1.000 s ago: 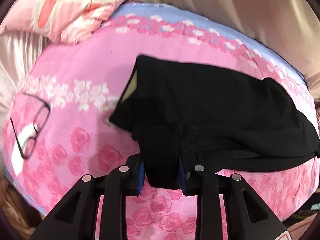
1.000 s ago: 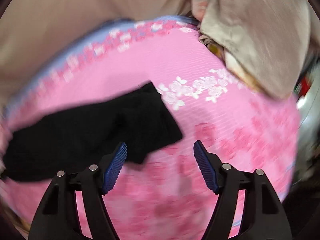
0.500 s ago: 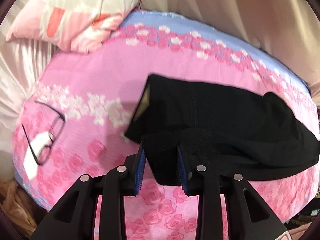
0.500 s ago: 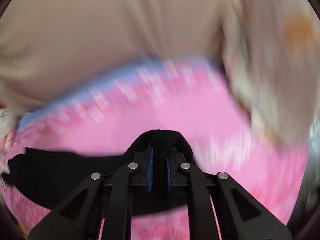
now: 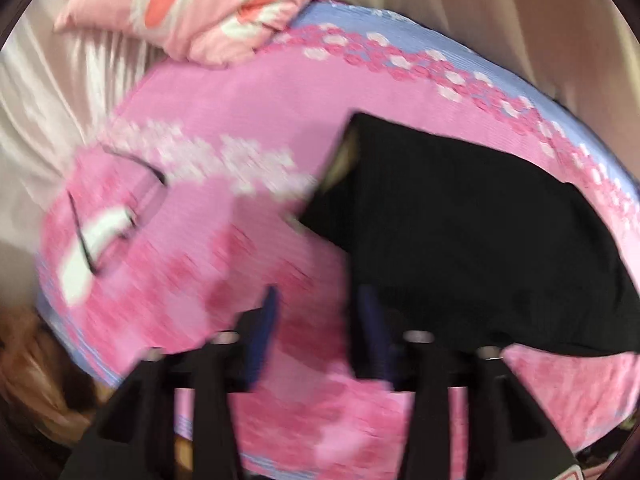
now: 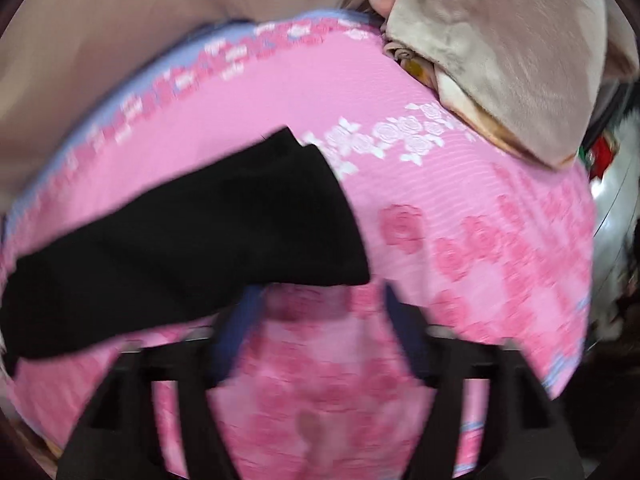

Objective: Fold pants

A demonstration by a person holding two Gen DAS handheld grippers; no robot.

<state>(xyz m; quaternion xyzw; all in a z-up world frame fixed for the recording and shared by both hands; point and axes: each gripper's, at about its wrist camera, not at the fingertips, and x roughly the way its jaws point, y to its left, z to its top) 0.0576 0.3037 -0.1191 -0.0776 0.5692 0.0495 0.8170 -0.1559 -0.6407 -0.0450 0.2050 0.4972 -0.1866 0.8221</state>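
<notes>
The black pants (image 5: 460, 232) lie folded on the pink rose-print bedspread (image 5: 240, 112); a pale lining shows at their left end. My left gripper (image 5: 318, 316) hovers just left of the pants' near corner. Its jaws are opening, and only bedspread shows between them. In the right wrist view the pants (image 6: 200, 240) stretch from the centre to the left edge. My right gripper (image 6: 320, 312) sits just below their right end. Its jaws are opening wide with nothing between them. Both views are motion-blurred.
A pair of glasses (image 5: 116, 220) lies on the bedspread at the left. A pink and white pillow (image 5: 208, 12) rests at the head. A beige plush blanket (image 6: 500, 40) is heaped at the far right corner. The bed's edge runs close below both grippers.
Both grippers were shut on the pants half a second ago and have let go. The left gripper has shifted left off the cloth; the right has drawn back from the pants' end.
</notes>
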